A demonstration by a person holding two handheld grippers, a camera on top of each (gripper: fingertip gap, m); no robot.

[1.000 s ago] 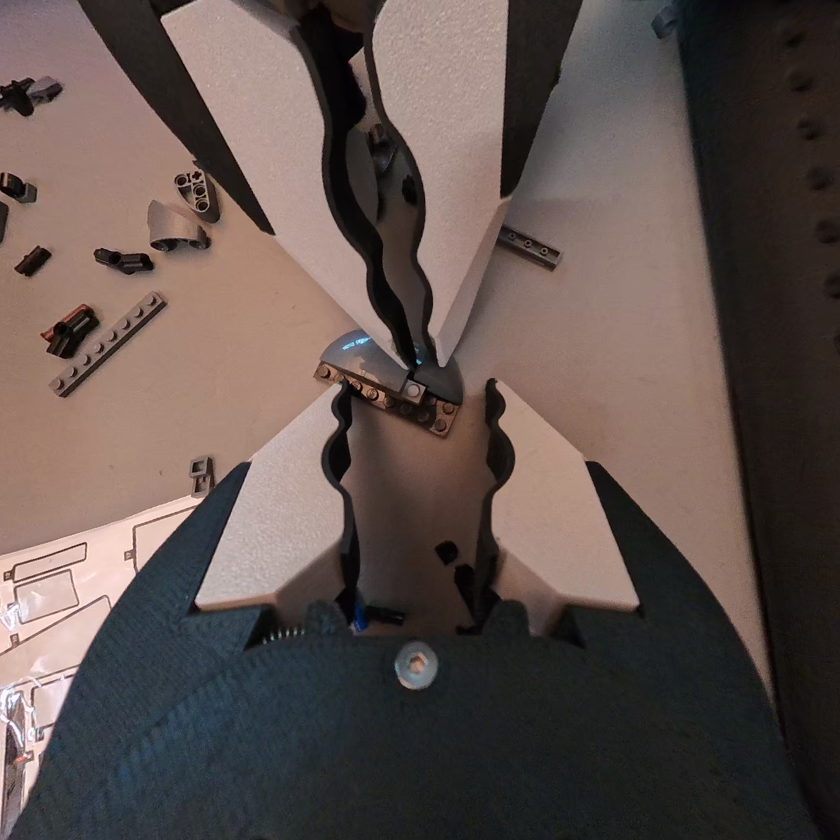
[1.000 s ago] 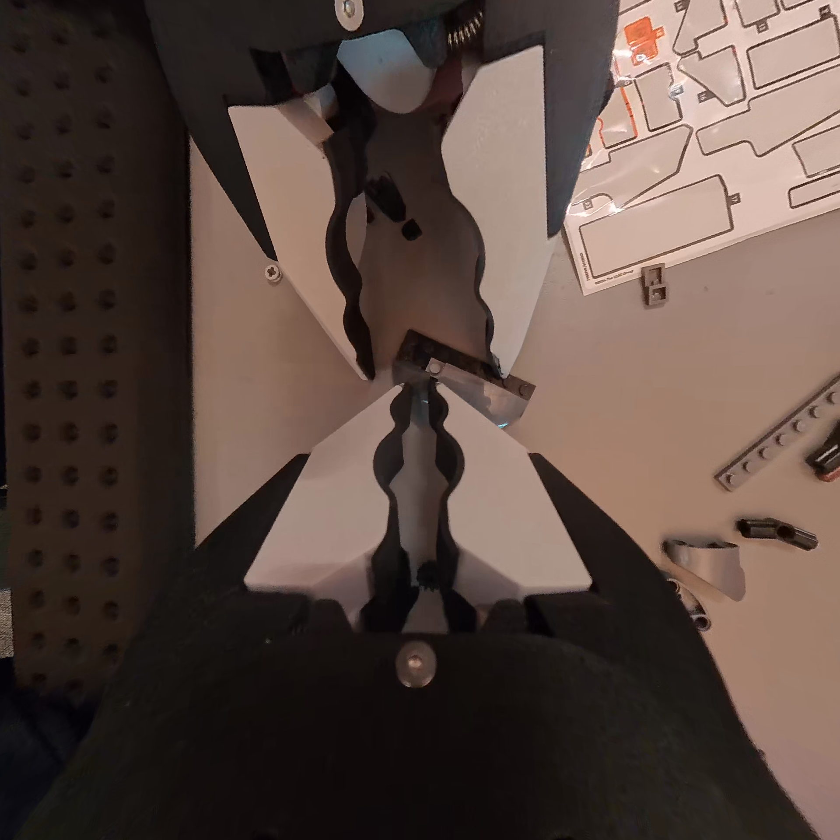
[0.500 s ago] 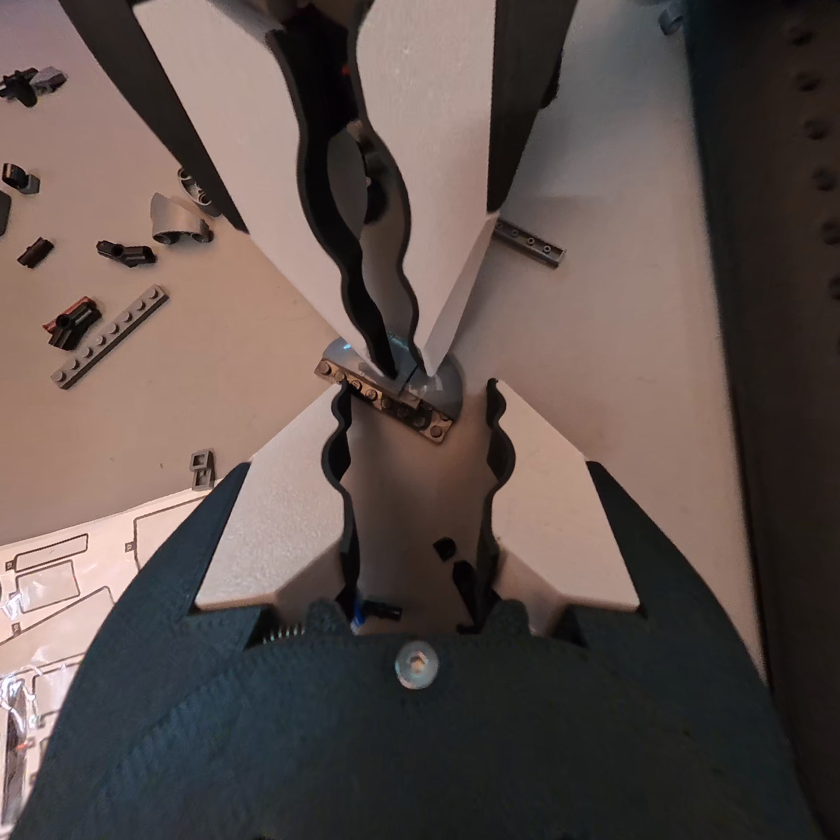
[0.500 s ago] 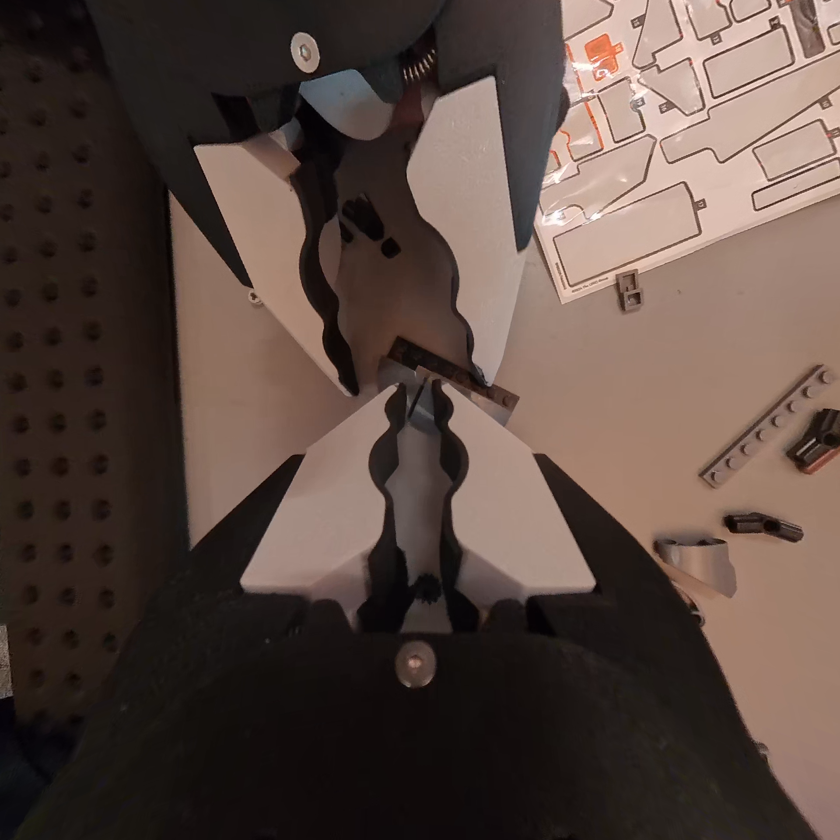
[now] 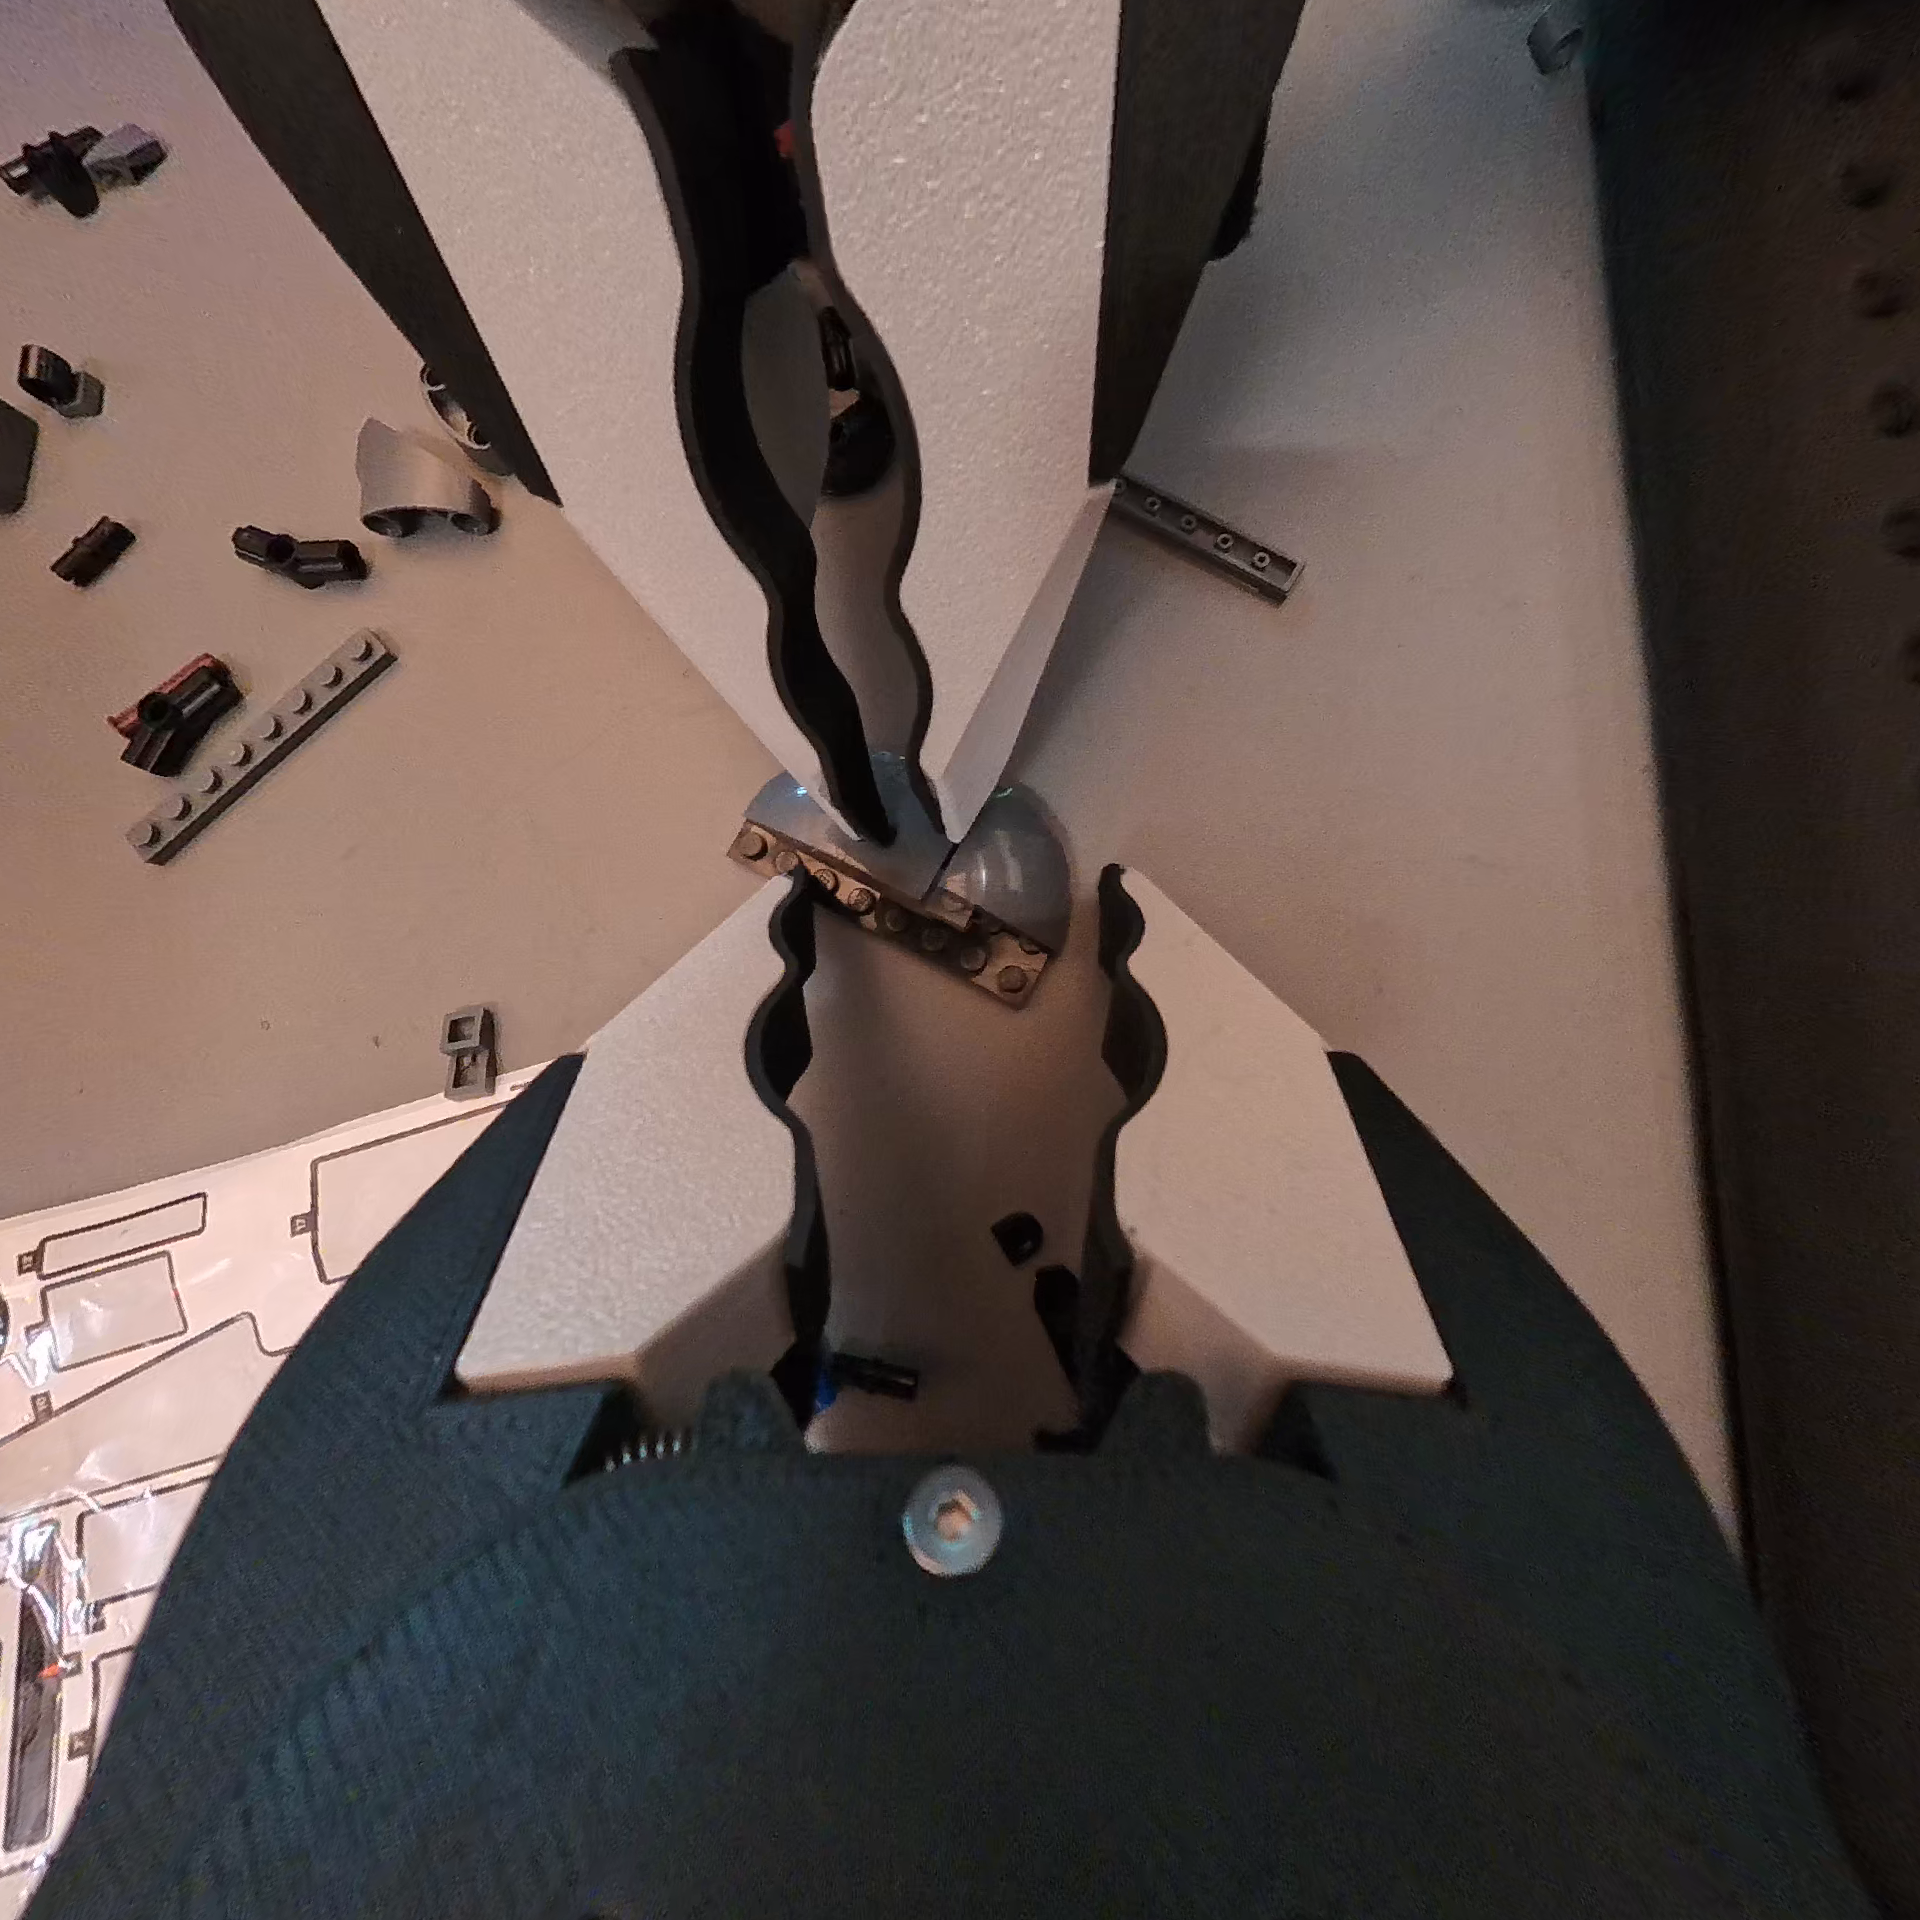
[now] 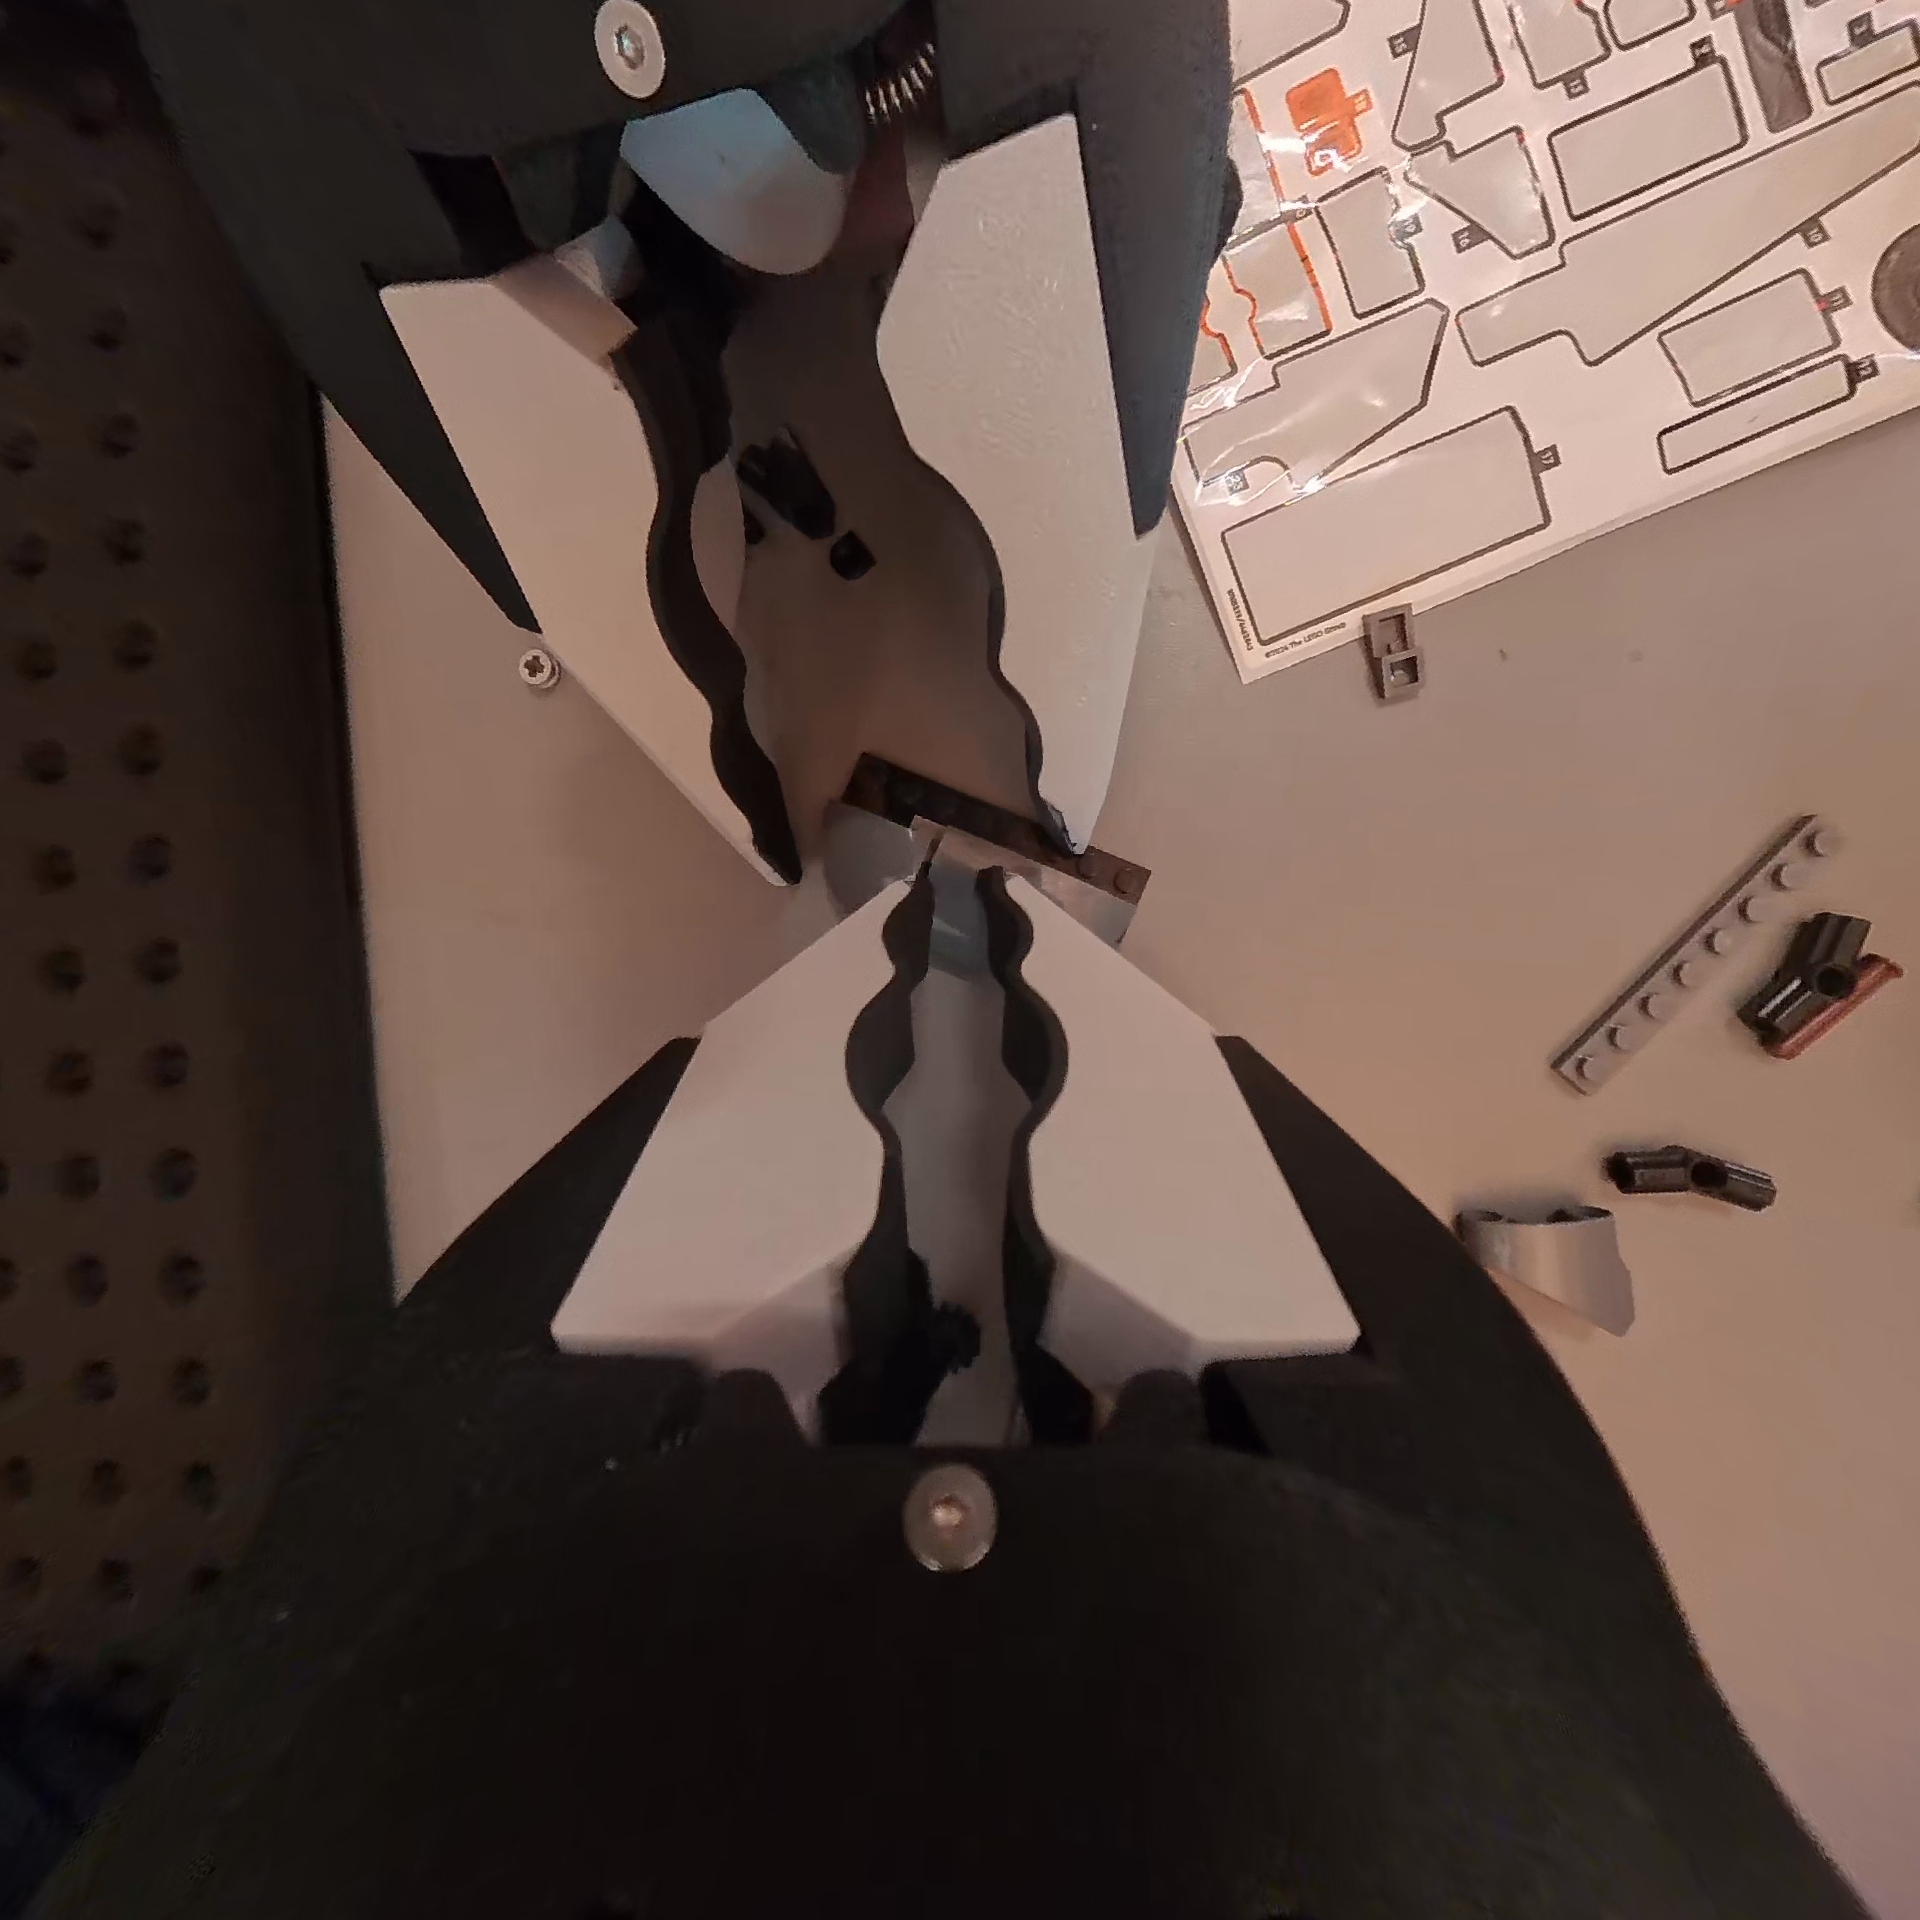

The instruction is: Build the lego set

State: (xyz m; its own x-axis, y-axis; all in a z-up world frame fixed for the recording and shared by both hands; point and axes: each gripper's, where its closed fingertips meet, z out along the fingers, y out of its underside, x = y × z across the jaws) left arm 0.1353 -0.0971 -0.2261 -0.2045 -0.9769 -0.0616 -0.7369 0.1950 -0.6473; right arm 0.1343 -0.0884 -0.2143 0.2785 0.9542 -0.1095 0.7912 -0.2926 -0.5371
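A dark studded plate (image 5: 940, 935) lies on the pale table between the tips of my left gripper (image 5: 948, 881), which is open and straddles it. Two grey curved bricks sit on the plate's far edge, one on the left (image 5: 805, 826) and one on the right (image 5: 1003, 862). My right gripper (image 6: 951, 891) comes from the opposite side and is shut on the grey curved brick (image 6: 954, 930), pressing it down at the plate (image 6: 977, 821). In the right wrist view the left gripper (image 6: 930, 847) shows at the top, fingers apart around the plate.
A long grey plate (image 5: 260, 748), a black and red connector (image 5: 171, 722), a black pin (image 5: 301, 551), a grey curved panel (image 5: 416, 483) and a small grey bracket (image 5: 468, 1049) lie to the left. A sticker sheet (image 5: 156, 1278) lies near left. A dark studded baseplate (image 5: 1766, 831) borders the right. Less than 4 cm separates the two grippers' tips.
My right gripper has pushed in closer and lower over the plate with the curved brick, shifting slightly sideways. The left gripper and the plate have stayed in place.
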